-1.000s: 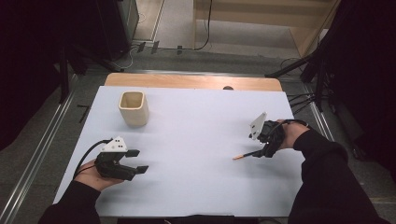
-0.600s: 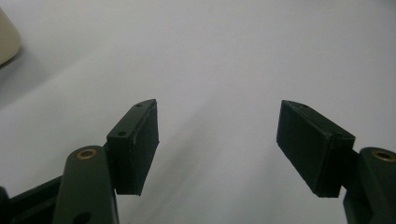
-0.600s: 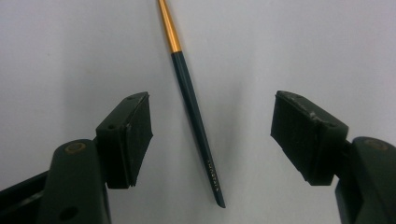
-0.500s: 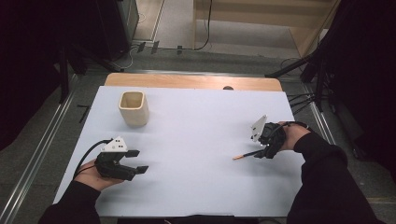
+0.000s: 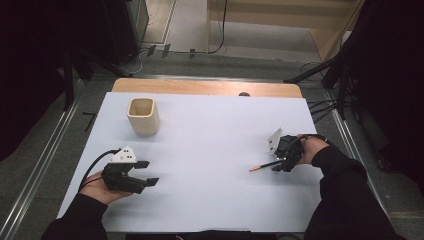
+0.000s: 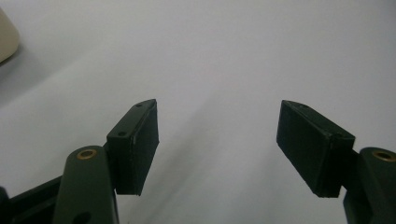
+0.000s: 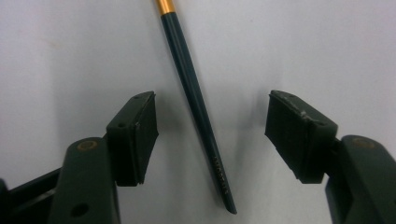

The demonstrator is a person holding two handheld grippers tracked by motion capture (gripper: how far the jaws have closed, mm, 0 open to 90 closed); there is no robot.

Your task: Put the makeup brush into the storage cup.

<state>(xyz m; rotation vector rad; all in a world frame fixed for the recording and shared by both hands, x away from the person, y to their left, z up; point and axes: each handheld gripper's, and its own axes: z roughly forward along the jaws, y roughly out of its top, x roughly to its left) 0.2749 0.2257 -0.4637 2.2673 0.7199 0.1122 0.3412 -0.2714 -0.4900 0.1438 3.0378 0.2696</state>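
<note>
Right gripper [image 7: 210,135] set to pick up the pencil [image 7: 196,107]

The fingers have just been closing, not yet touching the pencil lying flat between them on the surface [image 5: 210,150]. Likely light, stiff, thin, prone to roll: grip mid-shaft. Left gripper [image 6: 217,140] fingers apart, empty.

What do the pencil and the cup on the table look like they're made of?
Pencil: probably wood under glossy dark green paint, with a gold metallic-looking band; the sheen suggests lacquer. Cup: matte cream, thick-walled, likely ceramic or plastic; it is too far off to tell which.
</note>
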